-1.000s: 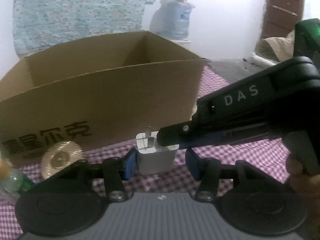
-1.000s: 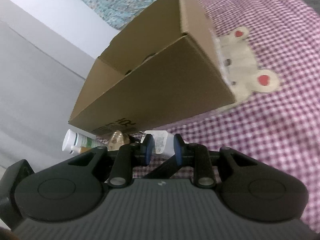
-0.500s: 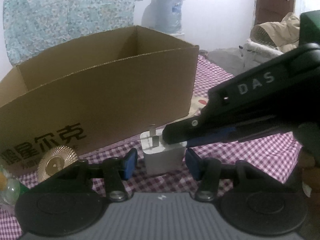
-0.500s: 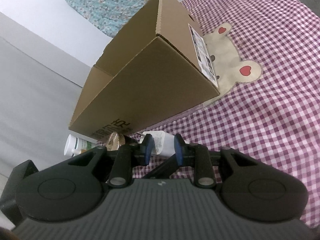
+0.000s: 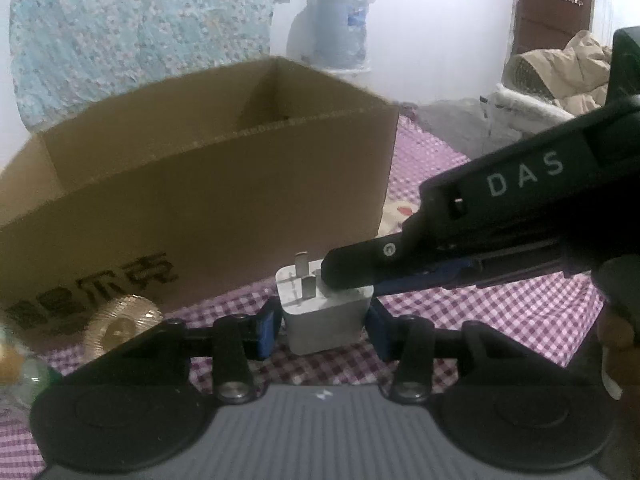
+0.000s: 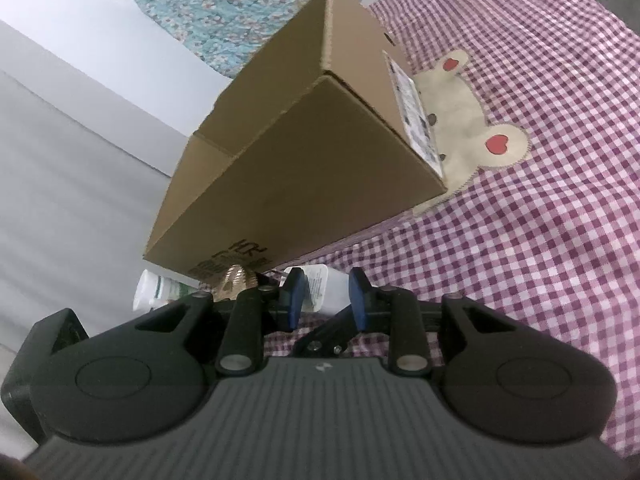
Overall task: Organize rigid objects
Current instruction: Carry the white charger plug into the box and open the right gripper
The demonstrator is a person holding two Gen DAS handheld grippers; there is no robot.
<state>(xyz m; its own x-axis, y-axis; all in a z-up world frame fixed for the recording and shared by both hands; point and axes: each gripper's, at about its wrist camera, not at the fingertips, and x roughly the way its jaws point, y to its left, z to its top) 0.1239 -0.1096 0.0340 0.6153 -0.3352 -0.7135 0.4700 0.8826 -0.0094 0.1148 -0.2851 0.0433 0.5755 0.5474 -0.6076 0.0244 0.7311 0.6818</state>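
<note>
1. The left gripper (image 5: 323,330) has its jaws closing around the white charger (image 5: 326,312), which stands on the checked bedspread (image 5: 500,320) before the cardboard box (image 5: 208,208).
2. The right gripper (image 6: 325,298) clamps the charger's top.

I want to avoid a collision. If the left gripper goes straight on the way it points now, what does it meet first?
The white charger, already between the closing left gripper fingers; beyond it probably the cardboard box wall, though depth is unclear.

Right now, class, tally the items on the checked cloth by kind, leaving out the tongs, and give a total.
Cardboard box: 1
White plug adapter: 1
Gold ridged disc: 1
White and green bottle: 1
Total: 4
</note>
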